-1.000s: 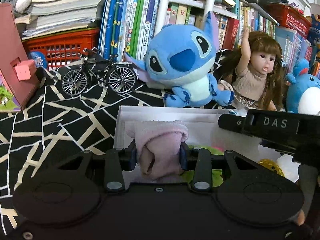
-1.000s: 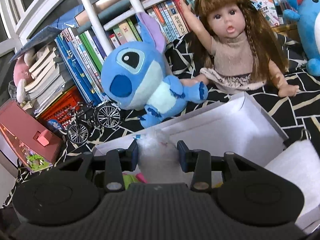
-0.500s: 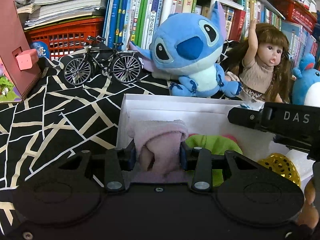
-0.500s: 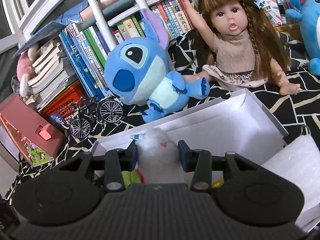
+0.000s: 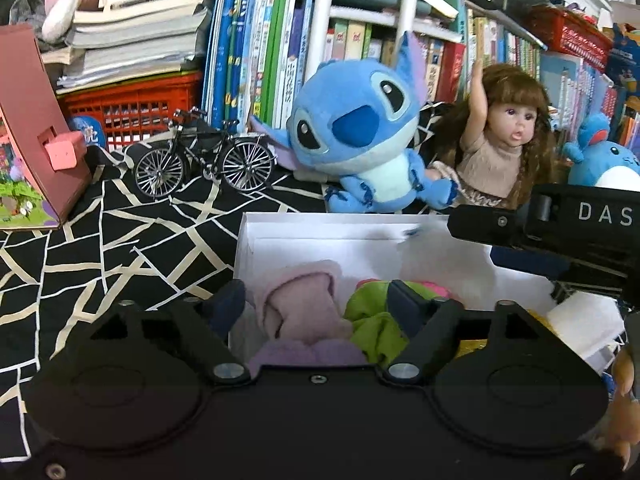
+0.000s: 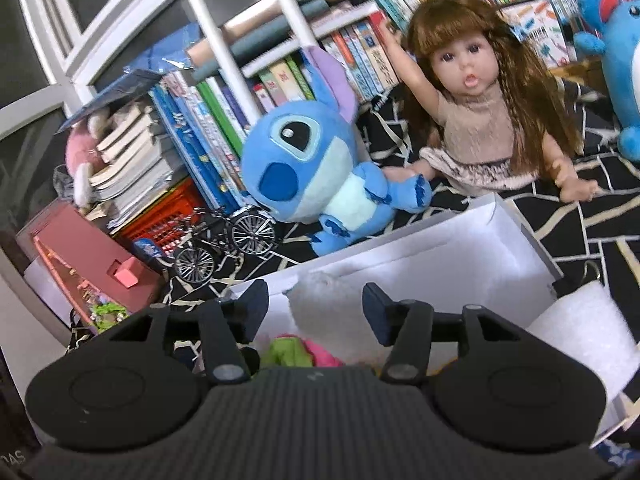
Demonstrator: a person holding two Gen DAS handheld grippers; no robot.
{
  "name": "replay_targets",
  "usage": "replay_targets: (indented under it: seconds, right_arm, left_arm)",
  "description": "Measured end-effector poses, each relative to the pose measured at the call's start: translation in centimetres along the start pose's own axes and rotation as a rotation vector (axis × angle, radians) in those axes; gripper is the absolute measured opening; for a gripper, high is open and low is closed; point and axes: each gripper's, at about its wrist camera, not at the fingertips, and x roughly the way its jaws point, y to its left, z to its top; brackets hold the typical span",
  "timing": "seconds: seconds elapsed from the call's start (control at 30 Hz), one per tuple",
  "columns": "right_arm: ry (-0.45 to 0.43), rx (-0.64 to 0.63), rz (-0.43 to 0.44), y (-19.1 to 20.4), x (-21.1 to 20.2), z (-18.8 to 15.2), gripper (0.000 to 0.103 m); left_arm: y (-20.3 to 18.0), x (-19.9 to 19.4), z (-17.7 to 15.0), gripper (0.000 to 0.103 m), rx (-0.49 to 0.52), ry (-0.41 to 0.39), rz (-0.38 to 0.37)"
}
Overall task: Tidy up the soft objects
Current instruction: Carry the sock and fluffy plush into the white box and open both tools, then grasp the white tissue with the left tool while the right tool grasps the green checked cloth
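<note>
The left tongs (image 5: 316, 300) point forward and downward, their jaws spread wide after just opening; the pink rolled cloth (image 5: 302, 304) sits loose between them, neither pad pressing it. The right tongs (image 6: 316, 310) are tilted the same way, jaws also just opened, standing apart on either side of a white fluffy piece (image 6: 328, 300) without gripping it. In the left wrist view, the right tongs' black body crosses the right edge.
</note>
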Motion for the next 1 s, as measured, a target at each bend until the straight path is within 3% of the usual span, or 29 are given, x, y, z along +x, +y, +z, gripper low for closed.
replay_targets:
  seconds: [0.27,0.73,1.0]
  right_arm:
    - [-0.048,-0.067,0.027,0.8,-3.2,0.2,0.074]
    - [-0.066,-0.045,0.137,-0.9,-8.6,0.2,0.091]
    - [-0.097,-0.117,0.107,-2.0,-11.7,-1.5,0.096]
  left_arm:
    - [-1.1,-2.7,-0.1,0.083,0.016,-0.022,-0.011]
    - [-2.0,-8.2,-1.8,0.086,0.033,-0.080,-0.060]
    - [-2.4,-10.4,-4.0,0.086,0.056,-0.079,-0.102]
